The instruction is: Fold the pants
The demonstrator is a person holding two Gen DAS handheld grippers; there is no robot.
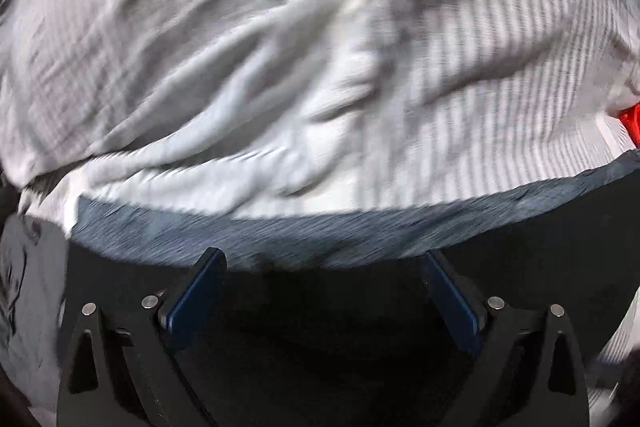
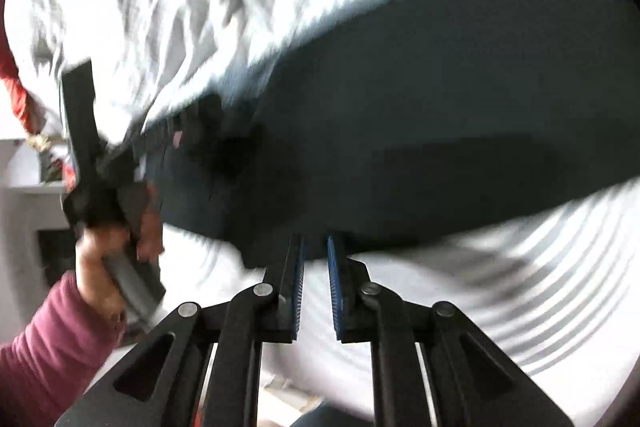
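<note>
While motion blur softens both views, a white sheet with thin grey stripes (image 1: 256, 67) fills most of what can be seen, wrinkled and rumpled across a bed-like surface. On top of it lie the dark navy pants (image 2: 420, 115), spread in a broad band that runs across the right wrist view from the left side to the right edge, with striped sheet showing above and below. In the left wrist view the pants (image 1: 280, 231) appear as a blue-grey strip along the near edge of the sheet, just ahead of the fingers.

At the left of the right wrist view, a hand (image 2: 104, 259) in a maroon sleeve holds the left gripper (image 2: 200, 127), whose tip reaches the edge of the pants; the blur hides any contact. From its own camera, the left gripper (image 1: 322, 259) has its jaws spread wide, with nothing between the blue pads. The right gripper (image 2: 316, 247) has its jaws nearly together, a narrow gap left between them, and its tips meet the near edge of the pants; I cannot tell whether cloth is pinched. A small red object (image 1: 628, 123) peeks out at the sheet's right edge.
</note>
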